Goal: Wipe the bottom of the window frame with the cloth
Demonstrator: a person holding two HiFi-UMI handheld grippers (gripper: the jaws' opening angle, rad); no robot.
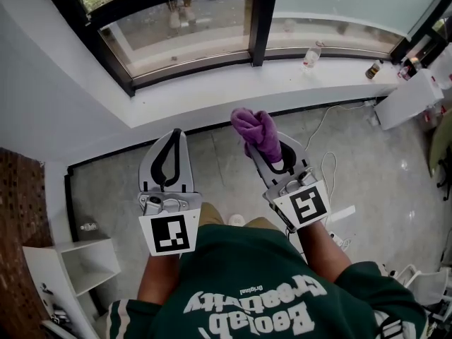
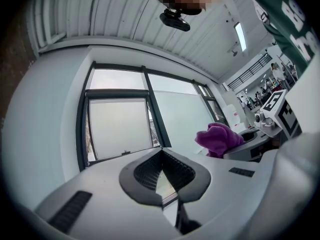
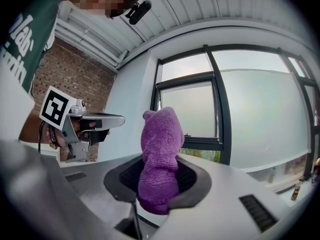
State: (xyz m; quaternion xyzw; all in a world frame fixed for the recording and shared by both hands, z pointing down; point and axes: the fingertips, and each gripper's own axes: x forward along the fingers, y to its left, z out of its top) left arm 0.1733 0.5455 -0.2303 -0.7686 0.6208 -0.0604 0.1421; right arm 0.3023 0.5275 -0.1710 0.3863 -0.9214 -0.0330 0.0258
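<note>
Purple fluffy microfibre cloth (image 1: 258,131) is bunched up and pinched at its lower end in the right gripper (image 1: 267,150) jaws, most of the wad poking past the tips. It's held in air over the floor, well short of the dark metal window frame (image 1: 191,70) bottom rail and the white sill (image 1: 212,97). Left gripper (image 1: 171,147) jaws are closed together, empty. Cloth looks soft, light, floppy, not slippery. The low grip seems right; the free end should squash into the rail.
</note>
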